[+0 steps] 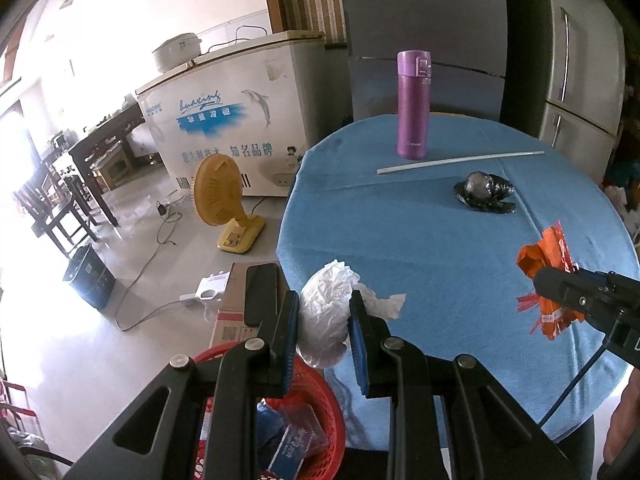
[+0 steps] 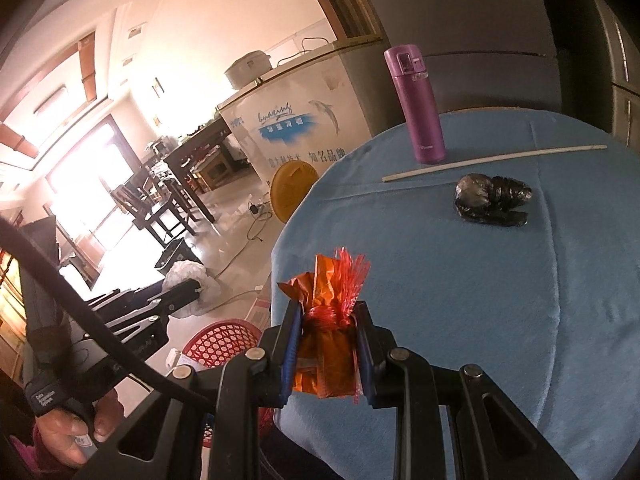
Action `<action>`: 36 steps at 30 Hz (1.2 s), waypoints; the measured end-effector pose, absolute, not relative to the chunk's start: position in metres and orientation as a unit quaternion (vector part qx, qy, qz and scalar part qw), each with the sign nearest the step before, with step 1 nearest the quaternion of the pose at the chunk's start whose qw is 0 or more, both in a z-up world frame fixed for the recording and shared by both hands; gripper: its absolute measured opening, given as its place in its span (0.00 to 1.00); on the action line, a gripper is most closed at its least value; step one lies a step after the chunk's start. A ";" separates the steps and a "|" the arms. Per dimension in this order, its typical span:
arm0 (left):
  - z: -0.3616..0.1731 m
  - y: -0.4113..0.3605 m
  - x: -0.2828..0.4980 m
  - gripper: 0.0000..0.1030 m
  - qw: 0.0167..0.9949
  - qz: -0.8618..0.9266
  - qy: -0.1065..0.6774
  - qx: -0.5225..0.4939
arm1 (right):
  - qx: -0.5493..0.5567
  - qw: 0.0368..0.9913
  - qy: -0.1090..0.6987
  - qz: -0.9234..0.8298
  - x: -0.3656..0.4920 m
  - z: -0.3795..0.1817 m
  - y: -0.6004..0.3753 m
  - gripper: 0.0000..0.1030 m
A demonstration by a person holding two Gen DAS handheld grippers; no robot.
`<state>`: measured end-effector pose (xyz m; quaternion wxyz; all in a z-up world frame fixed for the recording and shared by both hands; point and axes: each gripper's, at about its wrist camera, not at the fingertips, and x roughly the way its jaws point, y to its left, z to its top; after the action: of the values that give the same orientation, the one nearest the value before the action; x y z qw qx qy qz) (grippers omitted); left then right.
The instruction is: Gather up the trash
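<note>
So both grippers have their hands full here. The left gripper [image 1: 324, 320] has its fingers [image 1: 289, 328] clamped on a crumpled white plastic bag [image 1: 326, 314], which sits right at the near-left edge of the round tabletop [image 1: 420, 240] with its blue cloth, hanging partly past the rim. Directly below it on the floor is a red plastic basket [image 1: 320, 432] with some blue and clear packaging already lying inside.

The right gripper [image 2: 326, 344] is squeezing an orange wrapper [image 2: 326, 356] with a frilly red cellophane top between its fingers [image 2: 290, 344]. From the right wrist view it's held near the tabletop's near-left edge, but I can't tell if the wrapper touches the cloth. In the left wrist view that same gripper comes in from the right side, wrapper sticking out of it.

Still lying on the tabletop: 1 balled-up black plastic bag [image 1: 484, 192] toward the far right, and a long thin white stick [image 1: 460, 162] just behind it. A purple thermos bottle [image 1: 413, 104] stands upright at the far edge, just beyond the stick.

Off the tabletop there's a yellow fan [image 1: 224, 200] on the floor, a white chest freezer [image 1: 228, 120] behind it, and a dark bin [image 1: 90, 276] further left.
</note>
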<state>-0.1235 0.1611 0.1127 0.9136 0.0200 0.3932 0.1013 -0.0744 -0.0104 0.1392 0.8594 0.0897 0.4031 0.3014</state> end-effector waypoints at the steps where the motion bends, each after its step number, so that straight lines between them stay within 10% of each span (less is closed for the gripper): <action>1: 0.112 0.161 -0.123 0.24 0.913 0.103 0.395 0.020 | 0.089 0.859 0.404 0.302 -0.075 0.138 -0.010 0.27; 36: 0.064 0.229 -0.153 0.24 0.873 0.187 0.450 0.004 | 0.009 0.807 0.426 0.410 -0.088 0.125 0.100 0.27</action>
<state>-0.1528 0.2286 0.0643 0.8734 0.0042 0.4497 0.1868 -0.0877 0.0997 0.1246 0.8068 0.0095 0.4256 0.4096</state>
